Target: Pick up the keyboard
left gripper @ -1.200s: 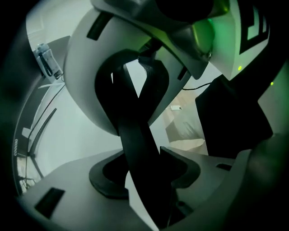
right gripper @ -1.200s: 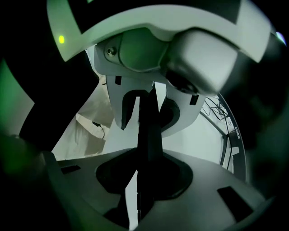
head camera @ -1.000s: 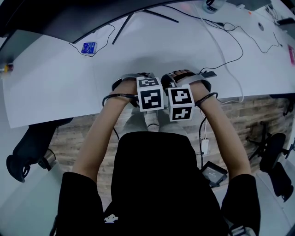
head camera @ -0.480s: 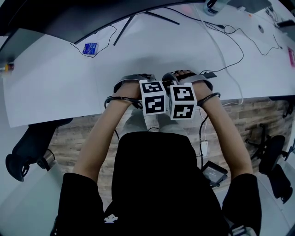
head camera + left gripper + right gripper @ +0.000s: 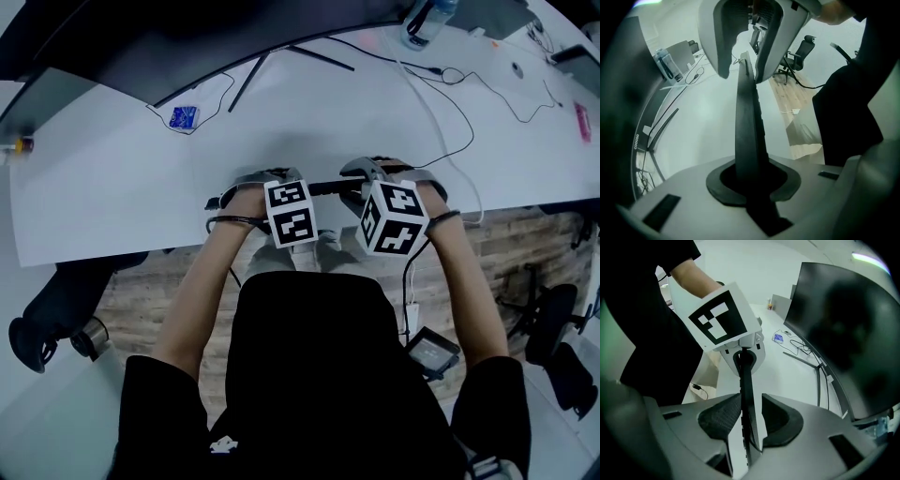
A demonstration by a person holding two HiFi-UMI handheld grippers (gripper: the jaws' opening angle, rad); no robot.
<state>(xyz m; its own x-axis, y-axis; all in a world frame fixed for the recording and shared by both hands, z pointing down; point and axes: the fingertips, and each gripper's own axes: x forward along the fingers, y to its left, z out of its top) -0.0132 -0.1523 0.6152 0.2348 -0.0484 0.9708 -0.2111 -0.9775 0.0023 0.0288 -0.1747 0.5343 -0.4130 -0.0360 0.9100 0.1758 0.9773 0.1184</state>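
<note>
Office, desk (image 5: 112, 187) w/ monitor (image 5: 234, 23), swivel chair (image 5: 553, 323)

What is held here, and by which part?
The keyboard, by its ends: left gripper, jaws just closing, clamps one; right gripper, jaws just opening slightly, holds the other.

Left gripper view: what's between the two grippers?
Keyboard, on edge, jaw to jaw. The left gripper has just closed further on it; the right gripper has just opened further with it between its jaws. Head view shows it too.
</note>
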